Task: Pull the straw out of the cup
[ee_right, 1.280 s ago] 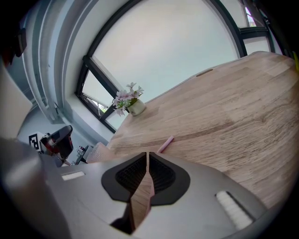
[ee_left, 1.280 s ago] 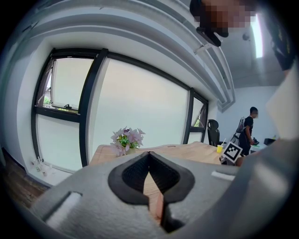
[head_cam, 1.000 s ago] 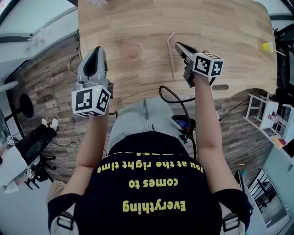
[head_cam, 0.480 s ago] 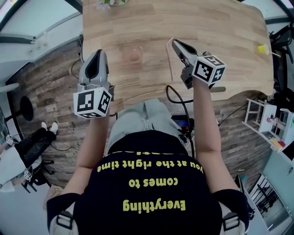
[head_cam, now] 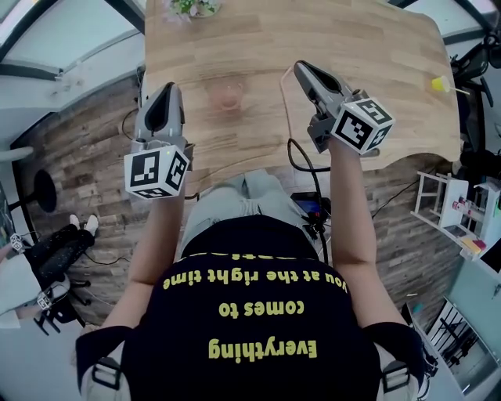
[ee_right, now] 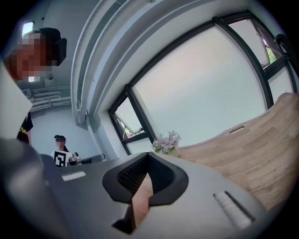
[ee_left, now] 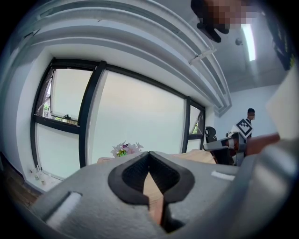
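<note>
A clear, pink-tinted cup [head_cam: 227, 95] stands on the wooden table [head_cam: 376, 55] between my two grippers. The thin pink straw [head_cam: 288, 106] lies flat on the table outside the cup, just left of my right gripper [head_cam: 300, 67]. That gripper hovers above the table with its jaws shut and nothing between them; in the right gripper view [ee_right: 148, 156] the pads meet with nothing in them. My left gripper [head_cam: 167, 88] hangs over the table's left edge, left of the cup, also shut with nothing in it [ee_left: 149, 154]. Both point nearly level toward the windows.
A pot of flowers [head_cam: 190, 6] stands at the table's far edge, seen also as flowers [ee_left: 125, 149] and flowers [ee_right: 167, 141]. A small yellow object [head_cam: 440, 83] sits at the right edge. A black cable [head_cam: 301, 168] hangs off the near edge. A shelf [head_cam: 458, 207] stands on the floor, right.
Both grippers have risen, the right one much more, lifting up and away from the straw, which stays lying on the table. The cup has not moved.
</note>
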A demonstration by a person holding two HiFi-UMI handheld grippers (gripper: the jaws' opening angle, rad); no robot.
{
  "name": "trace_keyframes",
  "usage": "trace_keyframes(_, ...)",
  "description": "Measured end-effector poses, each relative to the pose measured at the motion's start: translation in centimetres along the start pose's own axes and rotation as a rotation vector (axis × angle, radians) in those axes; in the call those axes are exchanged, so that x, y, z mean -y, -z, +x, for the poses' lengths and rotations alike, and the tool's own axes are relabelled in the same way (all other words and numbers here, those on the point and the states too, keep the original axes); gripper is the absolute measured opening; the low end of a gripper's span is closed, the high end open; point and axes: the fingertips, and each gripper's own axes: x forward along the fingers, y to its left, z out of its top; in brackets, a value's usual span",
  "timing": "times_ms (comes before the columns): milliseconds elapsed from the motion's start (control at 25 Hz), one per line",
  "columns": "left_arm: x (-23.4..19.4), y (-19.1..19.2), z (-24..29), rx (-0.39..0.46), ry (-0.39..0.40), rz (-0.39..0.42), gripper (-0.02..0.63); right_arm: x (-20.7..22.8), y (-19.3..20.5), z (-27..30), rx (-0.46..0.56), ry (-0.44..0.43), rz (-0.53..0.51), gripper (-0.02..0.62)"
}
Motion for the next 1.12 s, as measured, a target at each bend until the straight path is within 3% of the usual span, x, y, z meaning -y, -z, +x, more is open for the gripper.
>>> trace_keyframes(600, -0.6, -3.5, -2.9, 0.074, -0.023, 0.029, 0.000, -5.4, -7.0, -2.7, 0.205, 0.037, -0.266, 0.006)
trace_keyframes(840, -1.0, -4.7, -4.4, 0.103, -0.046, 0.041, 0.000, -7.1, -8.1, -3.7, 0.243, 0.044, -0.301, 0.007)
trace_keyframes(1120, -1.5, -5.3, -5.5, 0.115, -0.069, 0.050, 0.000, -10.1, -9.4, -4.3, 0.290, 0.032, -0.416, 0.006)
